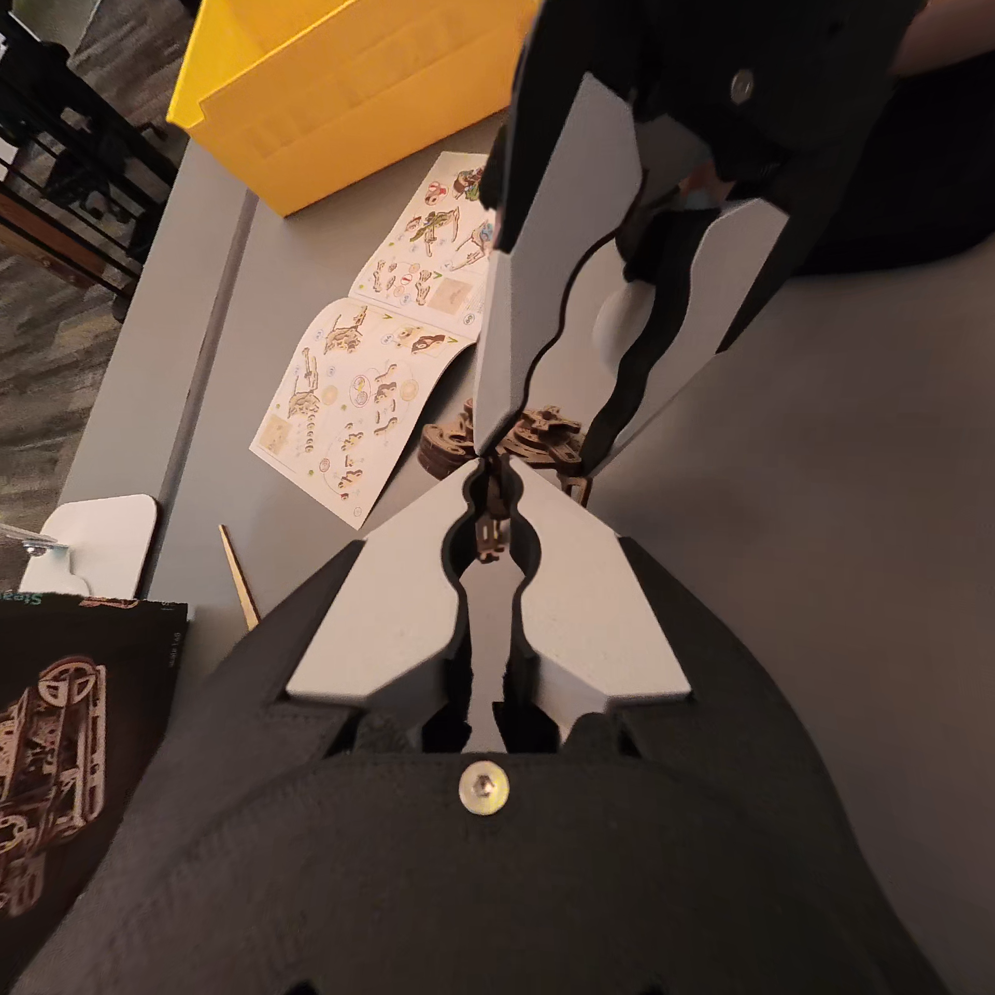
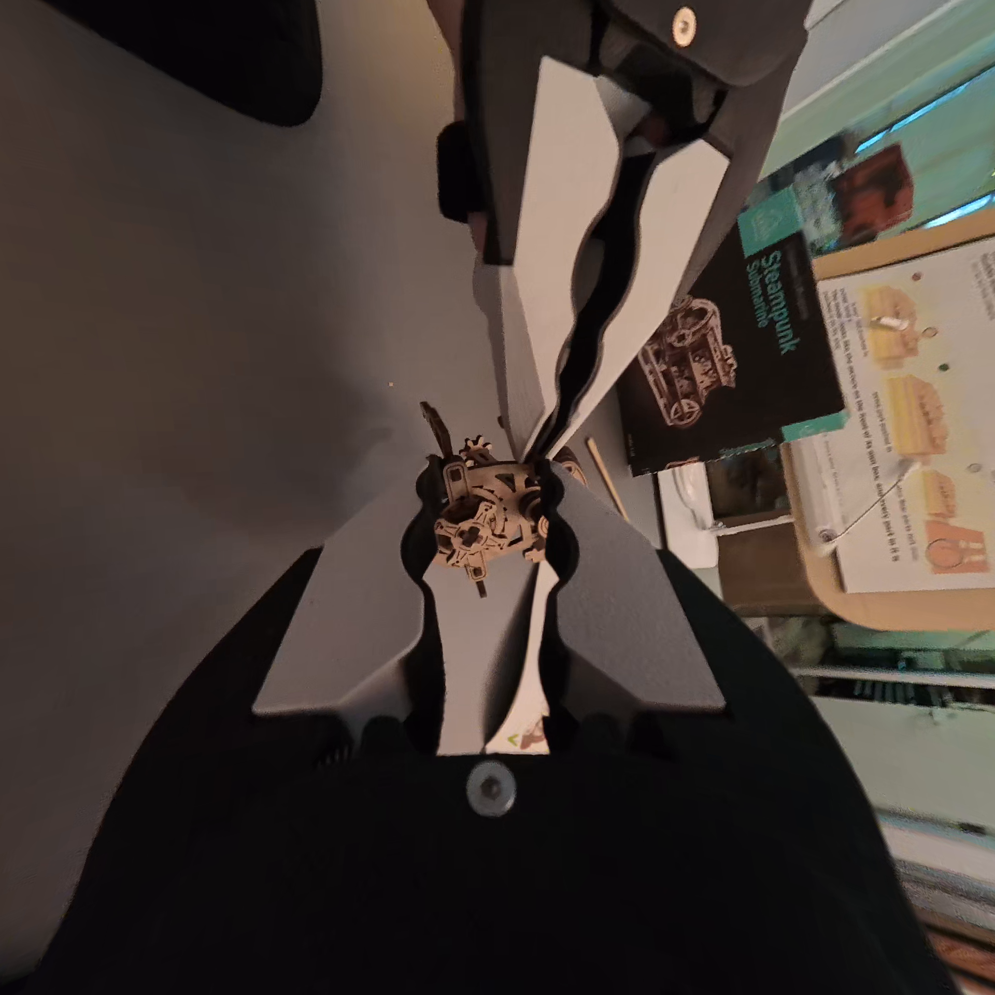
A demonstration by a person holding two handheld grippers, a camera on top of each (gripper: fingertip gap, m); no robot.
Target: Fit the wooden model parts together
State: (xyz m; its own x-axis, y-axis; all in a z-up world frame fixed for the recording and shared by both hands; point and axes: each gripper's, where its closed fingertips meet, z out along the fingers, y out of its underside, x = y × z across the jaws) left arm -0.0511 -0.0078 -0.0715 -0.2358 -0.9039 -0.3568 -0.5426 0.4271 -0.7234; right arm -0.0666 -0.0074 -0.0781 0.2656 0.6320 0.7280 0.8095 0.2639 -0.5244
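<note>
In the left wrist view my left gripper (image 1: pixel 492 468) is shut on a small flat wooden part (image 1: pixel 491 530), which stands between the pads. My right gripper (image 1: pixel 538 457) comes in from above and meets it tip to tip. In the right wrist view my right gripper (image 2: pixel 492 474) is shut on the round wooden gear model (image 2: pixel 484 517), with both pads against its sides. The model (image 1: pixel 544 431) also shows behind the right fingers in the left wrist view. The left gripper's closed tips (image 2: pixel 538 455) touch the model's far right edge.
On the grey table (image 1: pixel 807 538) lie an open instruction booklet (image 1: pixel 366 366), a thin wooden stick (image 1: pixel 239 576) and a dark stacked wooden piece (image 1: pixel 441 447). A yellow bin (image 1: pixel 344 97) stands at the back. The dark model box (image 2: pixel 727 366) lies near the table edge.
</note>
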